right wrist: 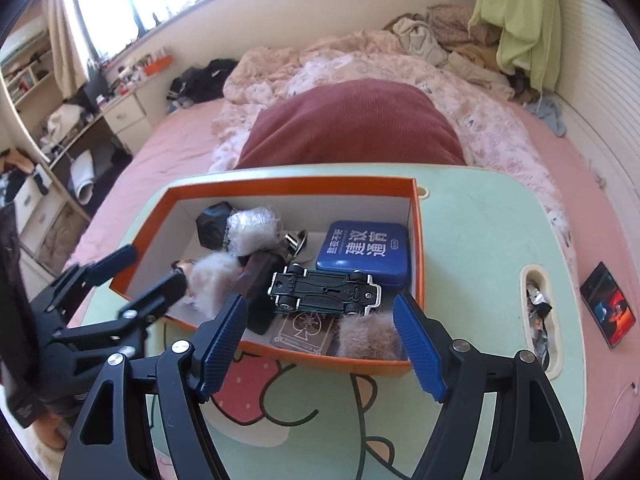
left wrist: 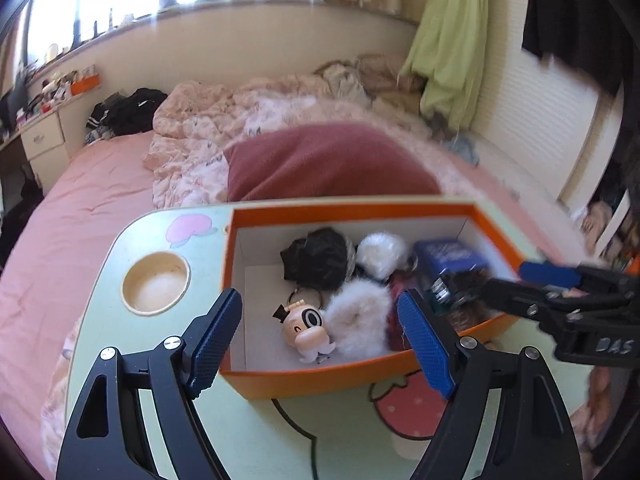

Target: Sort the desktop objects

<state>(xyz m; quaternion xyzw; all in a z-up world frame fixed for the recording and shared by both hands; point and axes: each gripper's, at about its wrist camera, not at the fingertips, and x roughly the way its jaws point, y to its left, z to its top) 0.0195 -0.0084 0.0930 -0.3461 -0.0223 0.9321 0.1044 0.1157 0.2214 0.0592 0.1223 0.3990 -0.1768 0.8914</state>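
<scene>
The orange box (right wrist: 280,354) with white inner walls sits on the pale green cartoon-printed table (right wrist: 480,240), which stands over a pink bed (left wrist: 80,200). In the right wrist view the box fills the middle. A black toy car (right wrist: 324,290) lies upside down, wheels up, near the box's front wall, partly resting on a clear case of playing cards (right wrist: 304,330). At 1 o'clock from the car, just beside it, lies a blue tin with white Chinese characters (right wrist: 364,254). A tan fur pompom (right wrist: 368,340) sits at the car's 5 o'clock against the front wall. At 10 o'clock from the car are a white fluffy pompom (right wrist: 252,226) and a black crumpled item (right wrist: 212,224) toward the back left corner.

In the left wrist view, a small big-eyed doll figure with a black hat (left wrist: 304,326) lies near the front of the box, touching a white fur piece (left wrist: 360,320) at its 3 o'clock.

The right tongs (right wrist: 320,344) hang over the box's front edge with their blue pads spread wide, nothing between them being pressed; the car lies just beyond the gap. The left tongs (left wrist: 320,332) are likewise spread open over the box's near left part, empty, the doll visible between the pads but untouched. Each pair of tongs shows in the other's view, at 3 o'clock and 9 o'clock.

A round cup recess (left wrist: 156,282) is sunk in the table at 9 o'clock from the box. A dark red cushion (right wrist: 352,128) lies beyond the table on the bed.
</scene>
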